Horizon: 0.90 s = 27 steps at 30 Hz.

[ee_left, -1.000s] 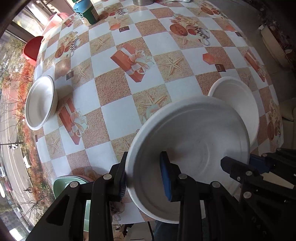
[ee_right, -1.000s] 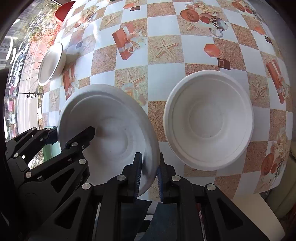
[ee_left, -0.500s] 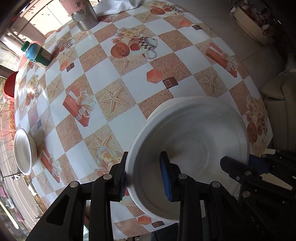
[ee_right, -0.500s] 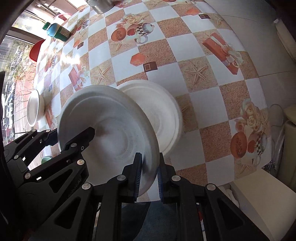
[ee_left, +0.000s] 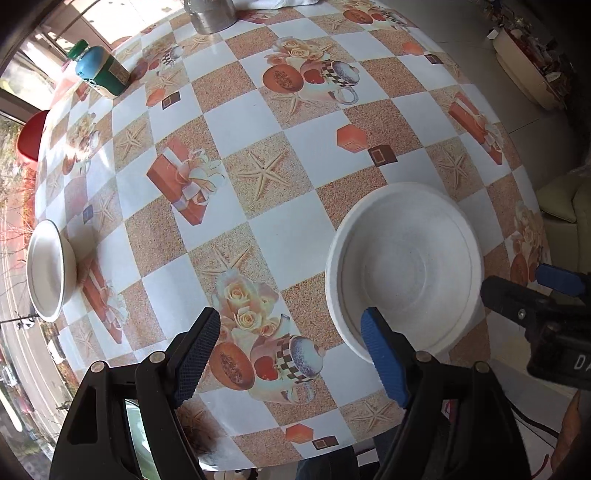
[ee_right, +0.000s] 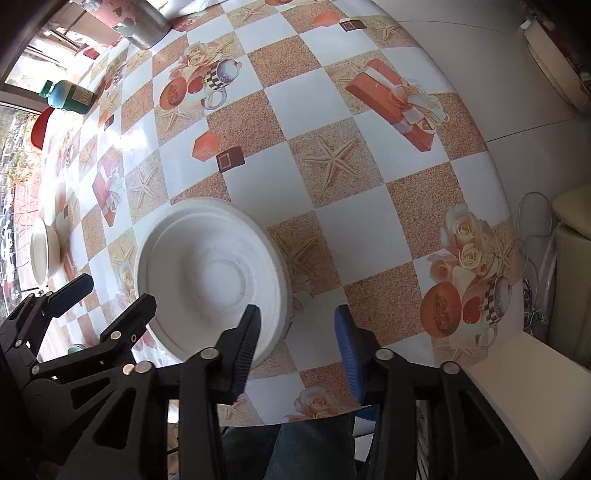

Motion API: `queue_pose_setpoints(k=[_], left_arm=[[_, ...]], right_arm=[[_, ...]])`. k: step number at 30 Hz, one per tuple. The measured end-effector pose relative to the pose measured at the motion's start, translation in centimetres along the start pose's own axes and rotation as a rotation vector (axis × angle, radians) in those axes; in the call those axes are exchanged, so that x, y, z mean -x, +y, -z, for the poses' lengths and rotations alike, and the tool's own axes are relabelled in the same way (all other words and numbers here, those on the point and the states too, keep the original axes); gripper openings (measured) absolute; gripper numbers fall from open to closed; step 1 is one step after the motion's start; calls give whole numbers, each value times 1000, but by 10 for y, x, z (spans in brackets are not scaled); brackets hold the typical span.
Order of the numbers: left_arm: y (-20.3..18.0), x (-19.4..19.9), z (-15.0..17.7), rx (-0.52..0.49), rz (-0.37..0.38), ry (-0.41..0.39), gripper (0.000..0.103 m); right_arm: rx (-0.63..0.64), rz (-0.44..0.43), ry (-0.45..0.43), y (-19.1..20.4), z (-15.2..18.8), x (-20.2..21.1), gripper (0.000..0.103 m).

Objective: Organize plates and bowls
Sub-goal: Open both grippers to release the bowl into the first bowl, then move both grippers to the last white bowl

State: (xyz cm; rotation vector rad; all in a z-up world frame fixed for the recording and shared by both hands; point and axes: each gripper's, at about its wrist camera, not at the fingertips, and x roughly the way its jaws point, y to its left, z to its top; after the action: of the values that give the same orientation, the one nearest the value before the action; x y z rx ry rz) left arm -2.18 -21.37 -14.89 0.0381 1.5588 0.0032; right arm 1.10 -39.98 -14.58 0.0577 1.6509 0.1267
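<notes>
Two white deep plates lie nested as one stack (ee_left: 404, 273) (ee_right: 212, 273) near the table's front edge. My left gripper (ee_left: 290, 354) hangs over the stack's near left rim with its jaws opening; its blue pad (ee_left: 384, 354) sits above the rim without pressing on it. My right gripper (ee_right: 295, 347) stands at the stack's near right side, jaws also opening, the rim just past its left finger (ee_right: 245, 343). Neither gripper holds anything. A smaller white bowl (ee_left: 48, 269) (ee_right: 42, 254) rests at the table's far left edge.
A green-and-blue bottle (ee_left: 99, 74) and a metal pot (ee_left: 212, 14) stand at the back of the patterned tablecloth (ee_left: 258, 229). A red chair (ee_left: 31, 138) is beyond the left edge. A person's trousers (ee_right: 310, 443) show below the front edge, and a pale sofa (ee_right: 572, 229) is on the right.
Both grippers were shut on the rim of one white plate and carried it right, over the other plate. It now lies nested there, and both grippers have let go and opened.
</notes>
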Motion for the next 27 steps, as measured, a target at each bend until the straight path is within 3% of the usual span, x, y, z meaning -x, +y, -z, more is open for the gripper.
queue_pose_setpoints(k=[11, 27], left_arm=[[41, 4, 62, 124, 74, 40, 82], [76, 35, 97, 193, 84, -56, 82]], right_arm=[[-22, 1, -1, 10, 16, 10, 100], [116, -14, -37, 81, 47, 22, 101]])
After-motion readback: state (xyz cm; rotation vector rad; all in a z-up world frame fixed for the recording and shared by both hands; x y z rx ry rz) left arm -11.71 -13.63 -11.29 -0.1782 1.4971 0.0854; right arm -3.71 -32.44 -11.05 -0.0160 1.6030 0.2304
